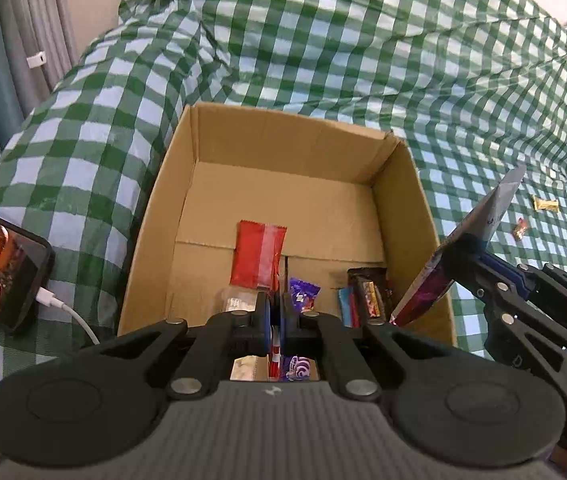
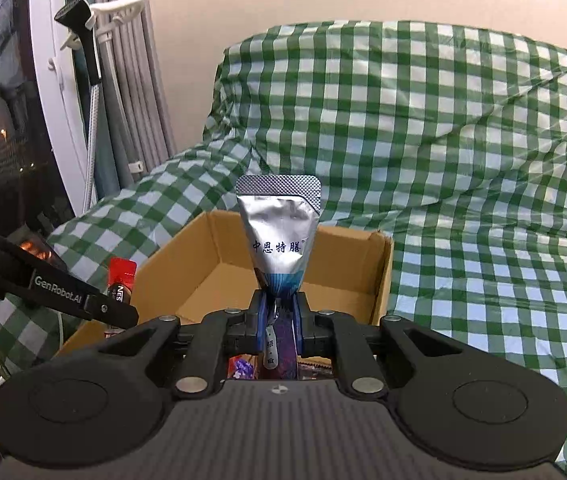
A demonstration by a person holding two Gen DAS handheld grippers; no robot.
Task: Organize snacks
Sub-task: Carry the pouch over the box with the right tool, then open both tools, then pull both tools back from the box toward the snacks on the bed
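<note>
While the left gripper (image 1: 274,312) hangs over the box (image 1: 219,148), its fingers pinch a thin red sachet (image 2: 120,280) edge-on. Over at the box's right wall, the right gripper (image 2: 278,312) clamps a silver pouch (image 2: 279,232), tilted up. Down on the box floor: a red packet (image 1: 257,254), purple candy (image 1: 303,296), dark bars (image 1: 367,292). Two candies (image 1: 545,203) wait on the checked cloth (image 1: 363,60).

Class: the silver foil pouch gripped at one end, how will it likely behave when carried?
The silver foil pouch stands unsupported above the right claw, so probably fairly stiff. Its smooth foil may slip. It looks flat, thus likely light.
</note>
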